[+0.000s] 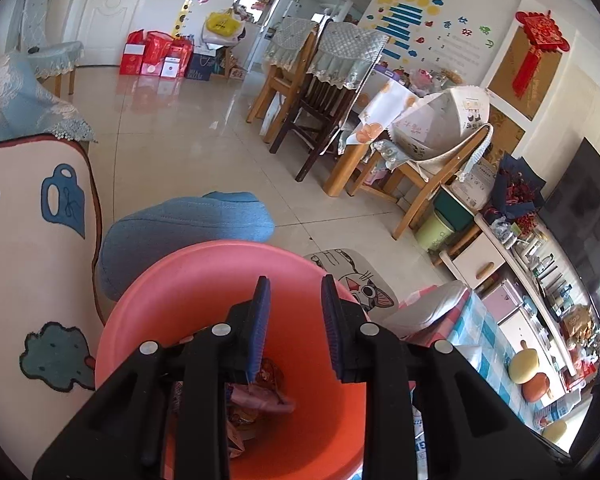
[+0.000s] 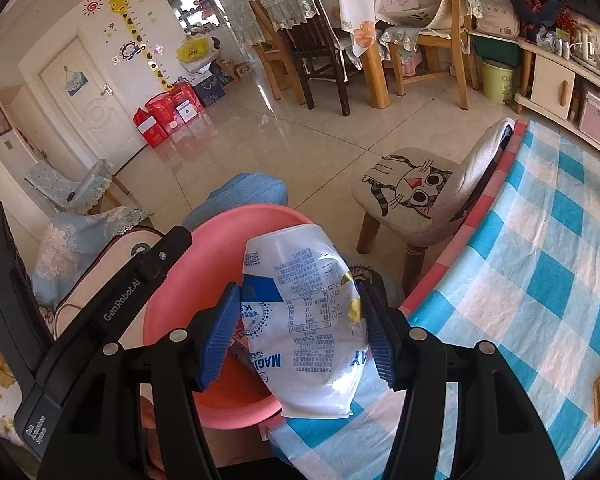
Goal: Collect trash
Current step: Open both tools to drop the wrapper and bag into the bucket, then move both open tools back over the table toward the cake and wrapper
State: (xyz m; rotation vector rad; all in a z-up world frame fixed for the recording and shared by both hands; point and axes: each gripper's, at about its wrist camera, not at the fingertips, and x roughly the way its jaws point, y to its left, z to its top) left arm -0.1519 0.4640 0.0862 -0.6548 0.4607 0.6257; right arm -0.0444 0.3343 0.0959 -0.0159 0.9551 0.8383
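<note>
The table under a blue-and-white checked woven cloth (image 2: 540,280) is sitting at the right. Beside its edge, a round pink smooth plastic basin (image 1: 204,280) is holding crumpled wrappers (image 1: 256,396). The right claw (image 2: 300,328) is clamping a white crinkled plastic pouch with blue print (image 2: 304,320) by its sides, its long axis running away from the camera, over the basin's rim. The left claw (image 1: 294,328) is hanging partly open and empty above the basin.
</note>
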